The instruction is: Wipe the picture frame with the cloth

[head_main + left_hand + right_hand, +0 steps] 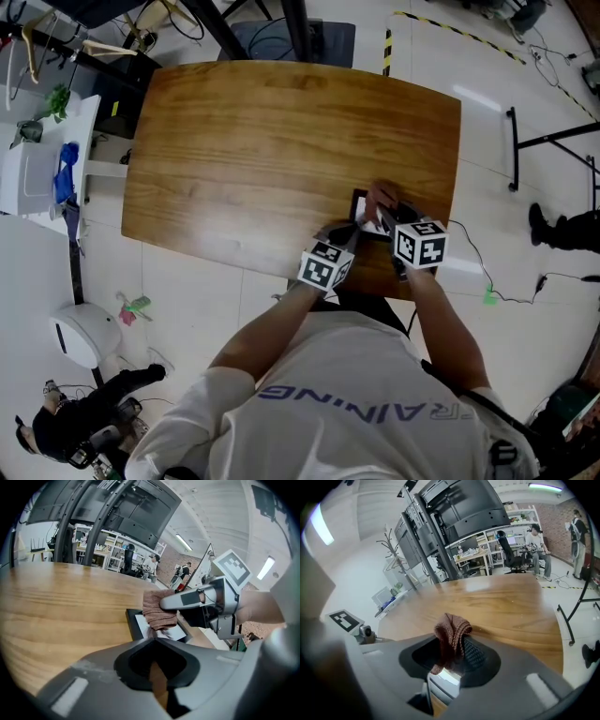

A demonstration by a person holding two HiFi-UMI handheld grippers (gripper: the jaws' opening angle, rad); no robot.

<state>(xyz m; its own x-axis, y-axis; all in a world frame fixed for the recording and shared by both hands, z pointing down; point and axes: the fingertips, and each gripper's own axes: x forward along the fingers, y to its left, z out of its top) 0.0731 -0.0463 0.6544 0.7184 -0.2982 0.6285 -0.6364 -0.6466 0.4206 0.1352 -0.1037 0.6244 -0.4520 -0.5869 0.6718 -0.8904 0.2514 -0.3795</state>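
The right gripper [452,657] is clamped on the brown cloth [157,613], which rests on the picture frame [134,624] lying flat at the wooden table's [262,141] near right edge. The left gripper [154,641], jaws together, steadies the frame's near edge. Wiping looks under way, with much of the glass still to cover.

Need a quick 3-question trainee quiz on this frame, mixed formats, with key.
1. True or false: the picture frame stands upright on the wooden table.
2. The cloth is held by: A) the right gripper; B) a bare hand; C) nothing, it lies loose.
3. Fill in: the frame's border is ___ in colour.

Key: 1 false, it lies flat. 2 A, the jaws are closed on the cloth. 3 black.
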